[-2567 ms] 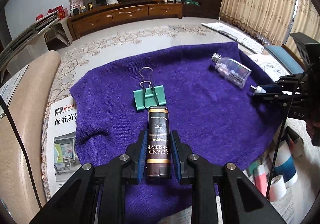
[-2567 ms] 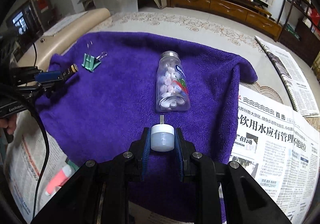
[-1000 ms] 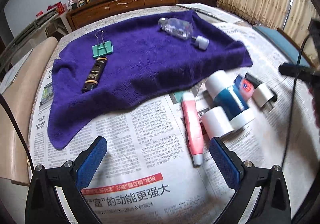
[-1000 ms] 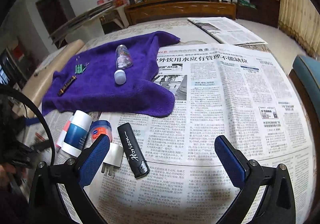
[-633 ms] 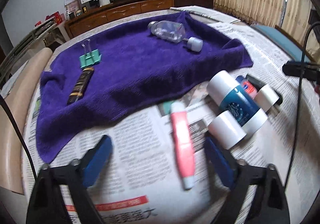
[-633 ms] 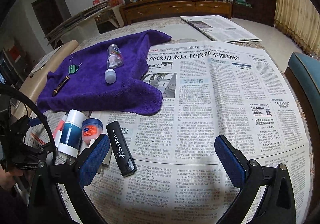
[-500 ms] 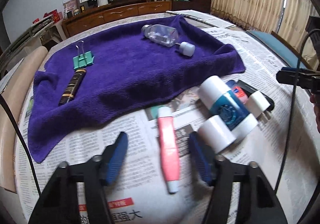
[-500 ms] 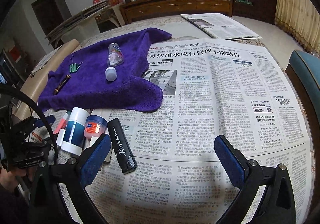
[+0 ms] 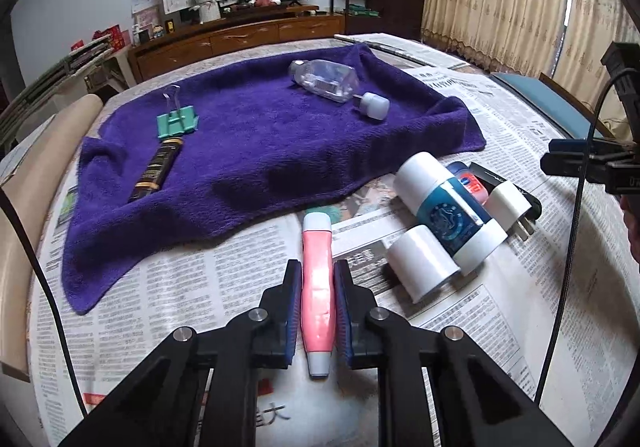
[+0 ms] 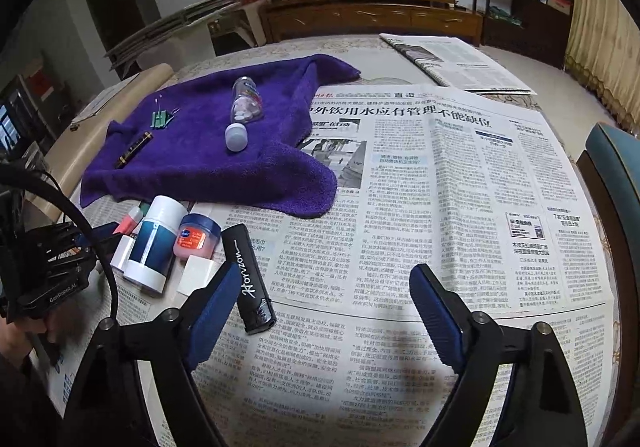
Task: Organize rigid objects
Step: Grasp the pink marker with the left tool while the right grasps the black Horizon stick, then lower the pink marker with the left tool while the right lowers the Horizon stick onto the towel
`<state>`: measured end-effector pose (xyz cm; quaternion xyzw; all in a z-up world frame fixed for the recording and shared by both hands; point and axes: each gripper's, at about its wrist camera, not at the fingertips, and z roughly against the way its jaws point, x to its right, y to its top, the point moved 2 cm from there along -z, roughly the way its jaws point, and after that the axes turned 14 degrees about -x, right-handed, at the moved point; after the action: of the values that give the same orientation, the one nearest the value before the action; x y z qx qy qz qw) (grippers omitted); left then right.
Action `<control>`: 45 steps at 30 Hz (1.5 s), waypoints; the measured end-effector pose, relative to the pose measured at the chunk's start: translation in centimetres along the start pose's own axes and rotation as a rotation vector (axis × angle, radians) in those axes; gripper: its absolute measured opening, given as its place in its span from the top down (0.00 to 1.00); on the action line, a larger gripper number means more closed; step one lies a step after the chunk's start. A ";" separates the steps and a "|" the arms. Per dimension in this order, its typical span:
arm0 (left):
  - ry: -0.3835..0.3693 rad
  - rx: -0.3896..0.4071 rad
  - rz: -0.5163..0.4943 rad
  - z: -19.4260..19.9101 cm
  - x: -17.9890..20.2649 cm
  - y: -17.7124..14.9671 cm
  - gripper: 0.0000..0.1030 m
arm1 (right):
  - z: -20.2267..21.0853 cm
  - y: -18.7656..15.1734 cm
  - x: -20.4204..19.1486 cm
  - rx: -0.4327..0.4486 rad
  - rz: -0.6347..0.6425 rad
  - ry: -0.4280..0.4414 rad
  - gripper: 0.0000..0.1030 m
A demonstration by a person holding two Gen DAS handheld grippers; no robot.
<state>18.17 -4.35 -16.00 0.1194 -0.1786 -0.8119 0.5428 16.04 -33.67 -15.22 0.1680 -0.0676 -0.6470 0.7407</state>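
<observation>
The left claw [image 9: 317, 311] has just clenched on the pink tube [image 9: 317, 287], its two blue pads pressing the tube's sides; the tube lies on the newspaper [image 9: 200, 287] that covers the worktop, just in front of the purple towel [image 9: 260, 151], with its long axis running away from the camera, its white cap toward the towel and its pale tip toward the claw's base. The right claw [image 10: 320, 293] is released with nothing between its pads, which have just been drawing closer; it hovers over bare newspaper [image 10: 440, 187], and its left pad sits just beside the one black lighter [image 10: 248, 279], which lies lengthwise pointing toward the towel [image 10: 208, 163]. To the right of the tube, in the left view, is a cluster: one blue and white bottle [image 9: 448, 207] on its side, angled toward the towel, one short white cylinder [image 9: 424, 267] touching its near end, one small red-lidded jar [image 9: 470, 181] and one white plug [image 9: 510, 207] with its two prongs pointing toward the near right. On the towel lie four things: one green binder clip [image 9: 176, 123] with its wire handles pointing away, one dark brown tube [image 9: 156, 171] just below it, aligned end to end with it, one clear bottle [image 9: 324, 81] on its side, and one white cap [image 9: 374, 107] close to the bottle's base.
</observation>
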 end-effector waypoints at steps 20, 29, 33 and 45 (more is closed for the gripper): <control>-0.015 -0.007 0.048 0.3 -2.4 -0.5 0.84 | -3.7 -0.1 -4.9 -0.059 0.260 -0.054 0.50; -0.015 0.001 0.061 1.1 -3.1 -0.6 0.84 | -3.5 -0.3 -5.7 -0.057 0.269 -0.033 0.78; -0.017 0.017 0.074 2.1 -3.7 -0.5 0.84 | -3.2 -0.5 -5.4 -0.065 0.237 0.015 0.79; -0.015 0.064 0.091 5.6 -4.9 1.6 0.84 | -0.4 -0.3 -3.6 -0.012 0.151 0.076 0.79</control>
<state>19.26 0.50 -10.26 0.1224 -0.2139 -0.7812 0.5735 15.34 -30.11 -15.30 0.1824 -0.0482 -0.5828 0.7904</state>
